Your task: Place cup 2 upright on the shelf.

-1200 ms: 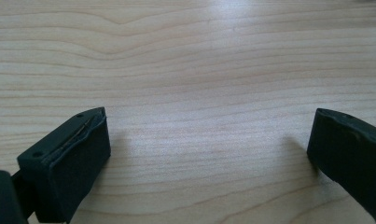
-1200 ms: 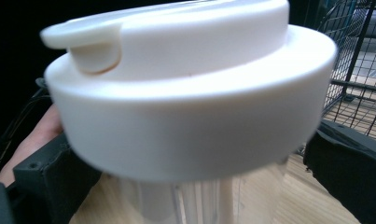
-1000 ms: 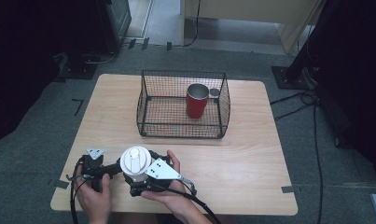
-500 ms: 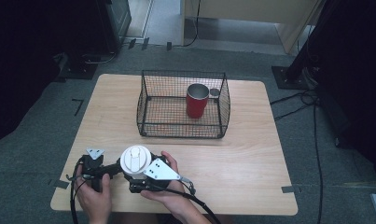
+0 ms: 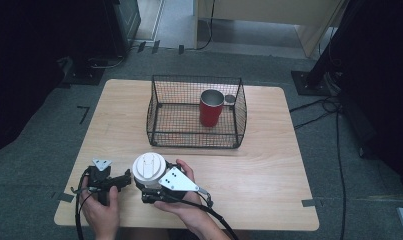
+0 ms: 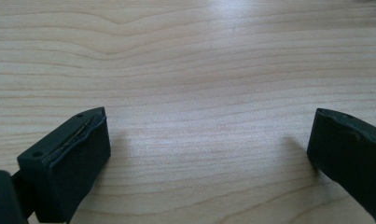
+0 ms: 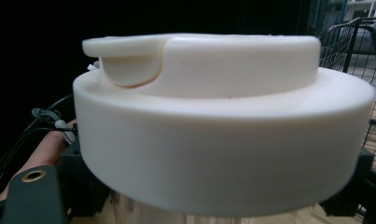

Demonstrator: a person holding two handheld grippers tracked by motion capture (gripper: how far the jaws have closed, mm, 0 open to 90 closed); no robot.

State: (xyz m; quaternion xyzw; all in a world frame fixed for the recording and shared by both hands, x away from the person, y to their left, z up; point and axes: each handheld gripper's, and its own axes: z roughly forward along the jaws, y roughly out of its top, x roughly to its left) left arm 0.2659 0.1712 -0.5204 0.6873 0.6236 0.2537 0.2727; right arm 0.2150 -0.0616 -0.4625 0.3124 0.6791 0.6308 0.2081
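Near the front edge of the bench (image 5: 269, 165), left of its middle, stands a cup with a white lid (image 5: 149, 168). The right gripper (image 5: 151, 187) has just been closing its 2 jaws, and they are now clamped on the cup below the lid, which looms large in the right gripper view (image 7: 218, 126). The left gripper (image 5: 120, 181) rests close to the front left corner, just beside the cup, its 2 jaws wide apart over bare wood (image 6: 199, 140). Toward the back edge sits a wire basket (image 5: 159, 107) holding a red cup (image 5: 209, 111).
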